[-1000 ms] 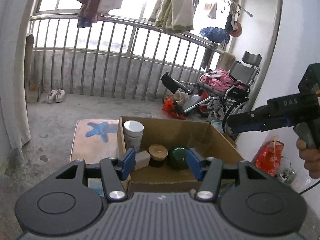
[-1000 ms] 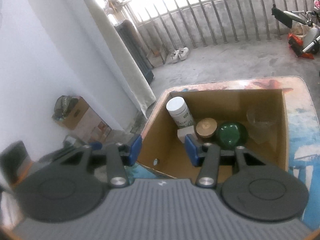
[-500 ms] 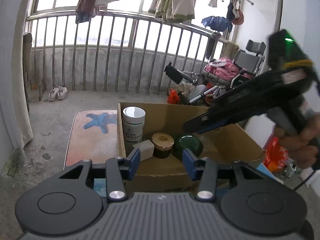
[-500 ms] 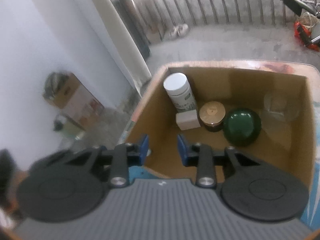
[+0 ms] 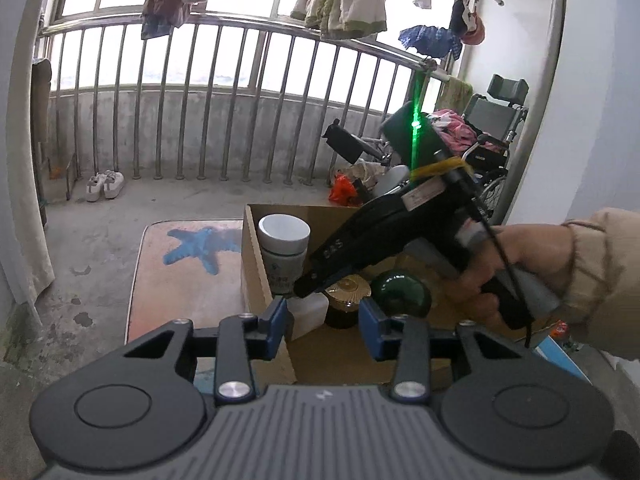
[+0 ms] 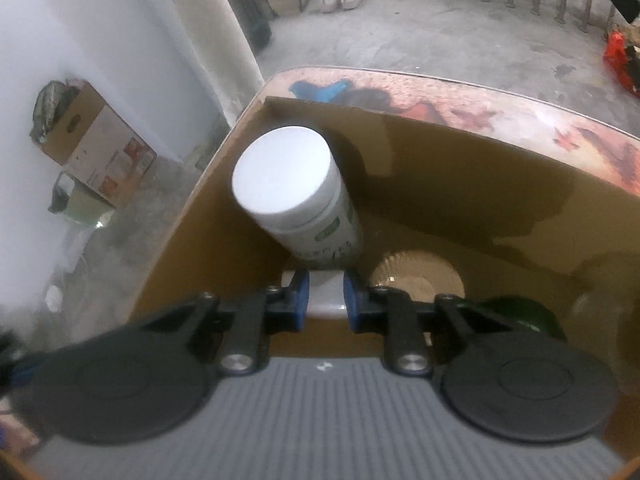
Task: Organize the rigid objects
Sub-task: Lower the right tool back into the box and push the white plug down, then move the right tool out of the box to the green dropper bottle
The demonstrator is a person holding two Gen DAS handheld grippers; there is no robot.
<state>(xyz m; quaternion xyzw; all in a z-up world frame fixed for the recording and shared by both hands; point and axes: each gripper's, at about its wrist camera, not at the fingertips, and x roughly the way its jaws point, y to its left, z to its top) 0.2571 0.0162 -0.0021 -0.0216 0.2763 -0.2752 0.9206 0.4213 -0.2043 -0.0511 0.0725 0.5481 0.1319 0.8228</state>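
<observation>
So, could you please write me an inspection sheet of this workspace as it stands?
Surface: starfish-print mat on a concrete floor.
Job's things: cardboard box holds a white-capped bottle, small white block, gold-lidded jar, green round container.
Clutter: shoes, wheelchair, hung laundry.
Grippers: left claw closing on nothing, outside the box; right claw closing around the block.
Cables: black cord on the right tool.
Surroundings: railing, white walls.
</observation>
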